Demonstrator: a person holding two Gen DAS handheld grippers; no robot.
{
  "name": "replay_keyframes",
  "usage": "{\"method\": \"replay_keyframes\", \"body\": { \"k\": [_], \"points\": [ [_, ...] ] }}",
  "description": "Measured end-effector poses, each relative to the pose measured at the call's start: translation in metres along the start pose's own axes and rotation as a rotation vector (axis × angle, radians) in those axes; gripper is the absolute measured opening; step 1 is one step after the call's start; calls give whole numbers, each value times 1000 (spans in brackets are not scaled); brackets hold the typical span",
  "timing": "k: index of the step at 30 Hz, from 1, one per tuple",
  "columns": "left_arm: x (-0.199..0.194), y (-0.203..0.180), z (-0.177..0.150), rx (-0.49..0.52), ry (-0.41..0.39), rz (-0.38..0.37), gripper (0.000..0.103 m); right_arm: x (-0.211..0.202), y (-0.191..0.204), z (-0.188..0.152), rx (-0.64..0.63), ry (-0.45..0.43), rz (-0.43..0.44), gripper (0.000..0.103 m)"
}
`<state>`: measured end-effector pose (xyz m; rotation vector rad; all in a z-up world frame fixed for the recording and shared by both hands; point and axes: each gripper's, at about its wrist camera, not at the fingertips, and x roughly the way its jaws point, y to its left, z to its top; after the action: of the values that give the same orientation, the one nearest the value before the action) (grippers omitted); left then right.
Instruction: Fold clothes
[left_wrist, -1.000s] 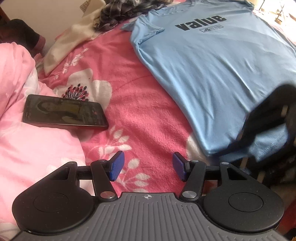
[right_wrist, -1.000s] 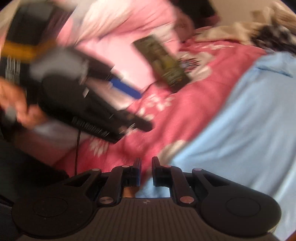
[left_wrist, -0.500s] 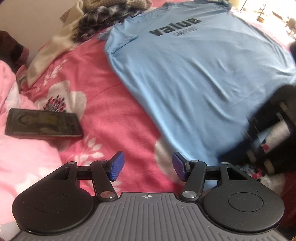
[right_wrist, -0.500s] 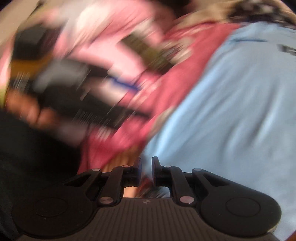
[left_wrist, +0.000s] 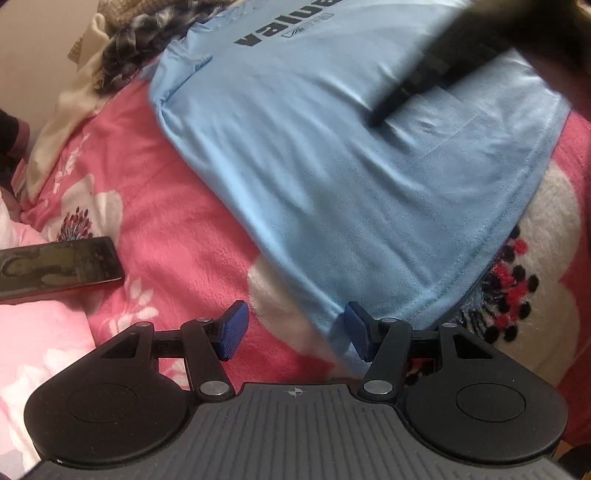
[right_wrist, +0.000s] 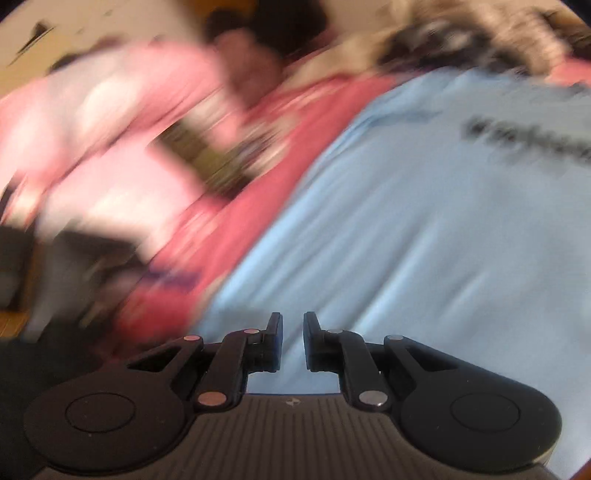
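Pink flowered bed blanket (left_wrist: 192, 229) under everything, w/ a light blue t-shirt (left_wrist: 332, 166) laid flat on it, print side up. We have the left gripper (left_wrist: 293, 330) released, fingers (left_wrist: 232, 330) apart w/ nothing between them, hovering right at the shirt's near bottom corner; the hem runs off to our right, and the shirt's long axis goes away from us toward the printed chest and collar. Our right gripper (right_wrist: 293, 338) is nearly clenched, only a thin gap, nothing held as far as we can tell; it sits over the shirt body, view badly blurred. In the left view its dark blurred shape crosses the far right of the shirt. Left hand is nearer the corner, so we judge it's the one to pinch there. Further out: a phone (left_wrist: 55, 267) on the blanket to our left, well apart from the shirt, a pale pink quilt (left_wrist: 33, 350), and a heap of other clothes (left_wrist: 129, 51) past the sleeve.
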<state>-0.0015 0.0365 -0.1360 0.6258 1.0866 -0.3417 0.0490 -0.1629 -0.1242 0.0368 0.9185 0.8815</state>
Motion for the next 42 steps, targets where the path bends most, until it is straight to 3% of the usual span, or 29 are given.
{"method": "replay_keyframes", "body": {
  "k": [2, 4, 7, 11, 13, 18, 21, 30, 35, 38, 42],
  "points": [
    [1, 0, 1, 3, 5, 2, 58, 16, -7, 9, -16, -2, -84, 13],
    [1, -1, 1, 4, 8, 3, 58, 22, -8, -4, -41, 15, -130, 13],
    [2, -1, 0, -7, 9, -4, 58, 1, -11, -36, 9, 10, -126, 13],
    [3, 1, 0, -24, 14, -5, 58, -43, -14, -73, 61, 83, -84, 13],
    [2, 0, 0, -24, 13, 1, 58, -56, -7, -68, -7, 101, -106, 13],
    [2, -1, 1, -25, 17, 13, 58, -35, -15, -26, -96, 7, -211, 14],
    [3, -1, 2, -30, 21, 12, 58, -22, -26, -35, -121, 19, -301, 13],
    [4, 0, 4, -21, 35, 12, 58, -142, -37, -108, 1, 82, -390, 13],
    [1, -4, 3, -3, 40, 29, 58, -120, -54, -71, -3, -26, -430, 13],
    [0, -1, 1, -29, 44, 21, 58, -115, -66, -87, 40, 6, -493, 13],
    [4, 4, 1, -59, 55, -5, 58, -166, -62, -122, 212, 40, -508, 13]
  ]
}}
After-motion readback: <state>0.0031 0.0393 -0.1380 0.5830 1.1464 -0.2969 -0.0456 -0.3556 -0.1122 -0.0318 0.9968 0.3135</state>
